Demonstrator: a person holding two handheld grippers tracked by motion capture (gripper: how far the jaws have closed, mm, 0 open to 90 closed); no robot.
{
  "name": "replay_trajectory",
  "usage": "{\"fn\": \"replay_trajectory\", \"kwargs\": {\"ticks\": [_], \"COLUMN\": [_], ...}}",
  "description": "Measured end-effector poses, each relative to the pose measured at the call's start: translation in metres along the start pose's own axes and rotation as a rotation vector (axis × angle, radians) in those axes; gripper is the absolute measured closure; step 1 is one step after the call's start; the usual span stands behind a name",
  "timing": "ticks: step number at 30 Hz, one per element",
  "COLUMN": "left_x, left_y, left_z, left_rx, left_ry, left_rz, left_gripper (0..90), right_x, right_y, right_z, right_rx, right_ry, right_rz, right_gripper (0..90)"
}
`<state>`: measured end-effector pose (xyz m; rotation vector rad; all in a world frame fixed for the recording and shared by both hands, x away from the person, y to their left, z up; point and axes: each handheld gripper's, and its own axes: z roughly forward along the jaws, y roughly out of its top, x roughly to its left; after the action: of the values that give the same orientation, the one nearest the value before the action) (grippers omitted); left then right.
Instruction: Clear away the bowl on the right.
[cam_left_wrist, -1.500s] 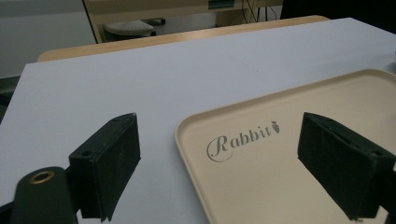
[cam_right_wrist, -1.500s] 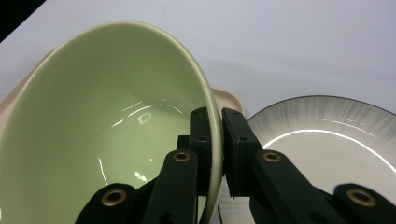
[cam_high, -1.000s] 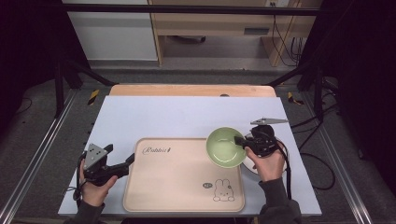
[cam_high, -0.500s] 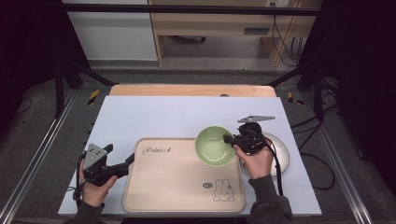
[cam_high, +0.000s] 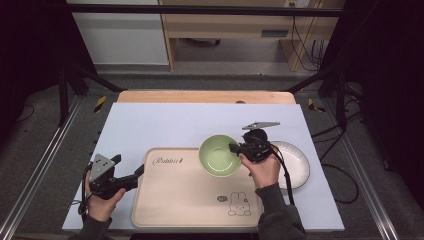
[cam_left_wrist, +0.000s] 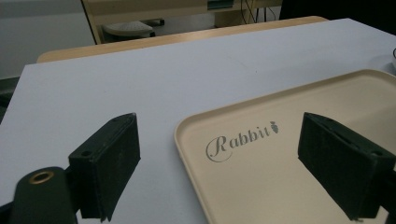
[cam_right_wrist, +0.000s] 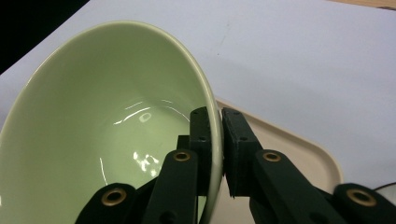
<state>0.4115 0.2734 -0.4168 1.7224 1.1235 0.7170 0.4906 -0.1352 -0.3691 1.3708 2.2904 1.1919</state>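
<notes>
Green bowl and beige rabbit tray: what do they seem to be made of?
The round pale green bowl looks like glazed ceramic, possibly melamine: glossy, with sharp light reflections inside. The beige rectangular tray looks like matte plastic, with an even dull surface, printed lettering and a moulded raised rim.

Behind the table (cam_high: 150, 125), with its pale lavender top and a wooden strip along the far edge, grey floor (cam_high: 220, 80) runs back to a white panel (cam_high: 120, 30) at the left. Right of that panel stands a light wooden bench (cam_high: 225, 25), cables (cam_high: 305, 35) hanging beside it. Black frame posts (cam_high: 62, 85) flank the table, metal rails (cam_high: 40, 160) along both sides, darkness beyond.
</notes>
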Motion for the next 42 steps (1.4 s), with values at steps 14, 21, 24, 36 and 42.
{"fn": "replay_trajectory", "kwargs": {"ticks": [14, 21, 24, 36, 42], "left_x": [0.001, 0.0, 0.001, 0.0, 0.001], "left_y": [0.0, 0.0, 0.001, 0.001, 0.001], "left_z": [-0.001, -0.001, -0.001, -0.002, -0.002], "left_rx": [-0.003, -0.004, -0.005, -0.006, -0.009], "left_ry": [0.001, 0.001, 0.0, 0.0, 0.0], "left_rz": [-0.002, -0.001, -0.001, 0.001, 0.0], "left_gripper": [12.7, 12.7, 12.6, 12.4, 12.3], "right_x": [0.007, 0.013, 0.015, 0.02, 0.022], "right_y": [0.001, 0.001, -0.001, -0.004, -0.006], "right_z": [0.025, 0.035, 0.04, 0.05, 0.054], "right_rx": [0.031, 0.047, 0.052, 0.071, 0.083], "right_ry": [0.013, 0.023, 0.027, 0.032, 0.027], "right_rz": [-0.005, -0.003, -0.01, -0.016, -0.009], "right_gripper": [83.6, 83.6, 83.6, 83.6, 83.5]}}
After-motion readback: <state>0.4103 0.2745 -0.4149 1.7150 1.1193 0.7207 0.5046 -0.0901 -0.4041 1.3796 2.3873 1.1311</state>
